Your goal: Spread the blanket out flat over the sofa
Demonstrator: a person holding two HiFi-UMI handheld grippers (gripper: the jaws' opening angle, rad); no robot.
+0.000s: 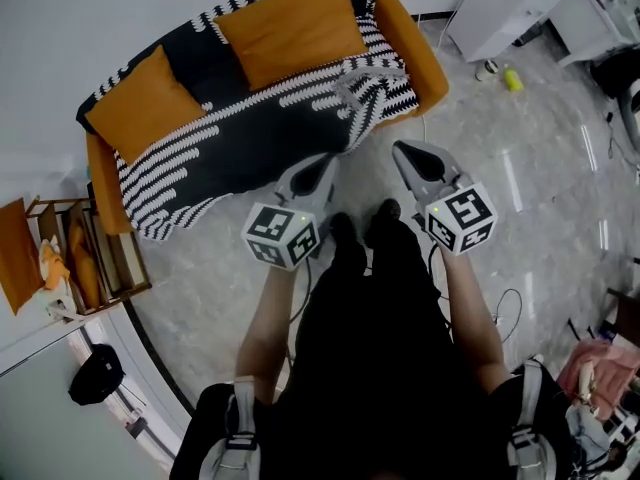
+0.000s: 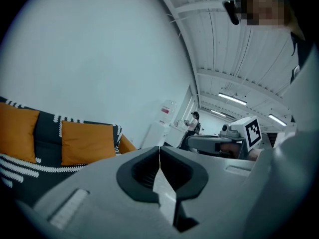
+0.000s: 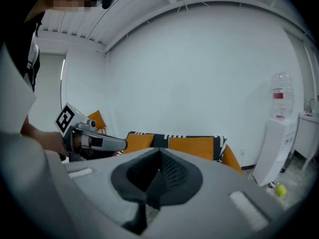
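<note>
- Trouble I foresee: the black-and-white striped knit blanket hangs low over the front at the orange sofa's left end, so a careless tug there could slide it onto the floor.
- A rumpled fold sits near the sofa's right arm; a one-sided pull might bunch it more.
- Its long axis runs along the sofa, arm to arm, over seat and backrest.
- My left tool and right tool are both closed tight on nothing, short of the sofa.
</note>
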